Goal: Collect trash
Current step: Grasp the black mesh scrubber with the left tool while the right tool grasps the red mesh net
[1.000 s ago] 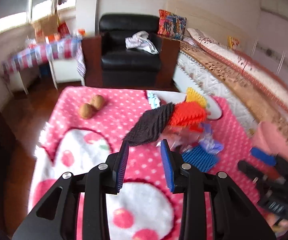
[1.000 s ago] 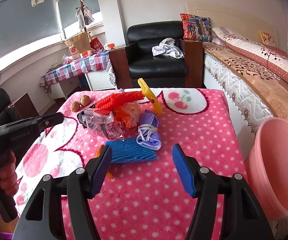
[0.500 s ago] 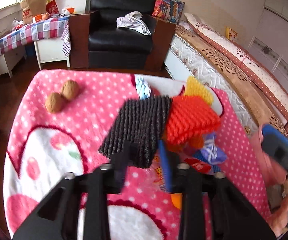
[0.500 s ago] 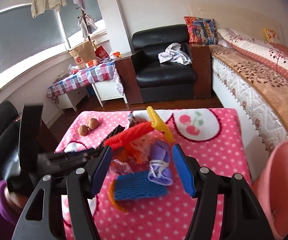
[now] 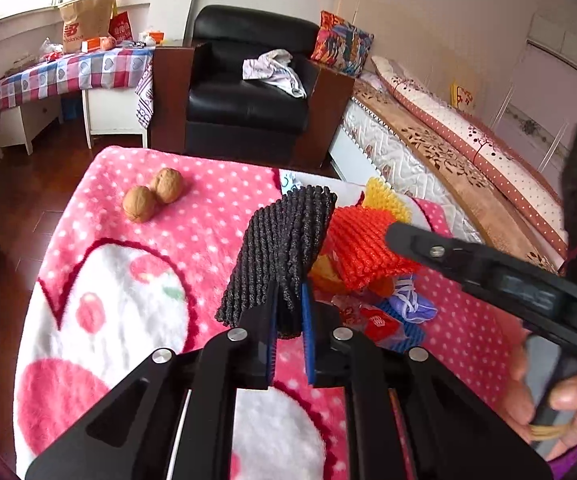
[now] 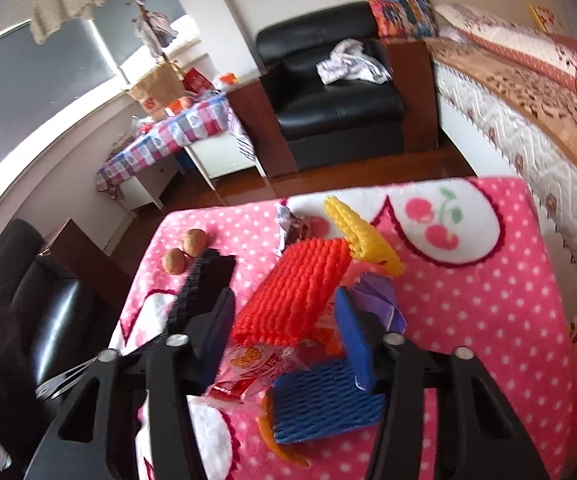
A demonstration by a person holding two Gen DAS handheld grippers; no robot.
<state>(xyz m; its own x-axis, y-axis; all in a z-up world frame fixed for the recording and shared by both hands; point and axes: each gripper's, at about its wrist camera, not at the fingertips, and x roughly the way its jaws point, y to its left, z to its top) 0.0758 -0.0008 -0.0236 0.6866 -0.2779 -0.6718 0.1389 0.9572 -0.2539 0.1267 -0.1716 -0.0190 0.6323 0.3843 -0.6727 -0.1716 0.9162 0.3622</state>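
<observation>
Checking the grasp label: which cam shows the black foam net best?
Left wrist: the black foam net fills mid-frame, pinched between the closing left gripper. Right wrist shows it only edge-on, partly behind a finger.

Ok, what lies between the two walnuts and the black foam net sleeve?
Nothing: in the left wrist view only bare pink polka-dot blanket lies between the two walnuts and the black foam net sleeve.
</observation>
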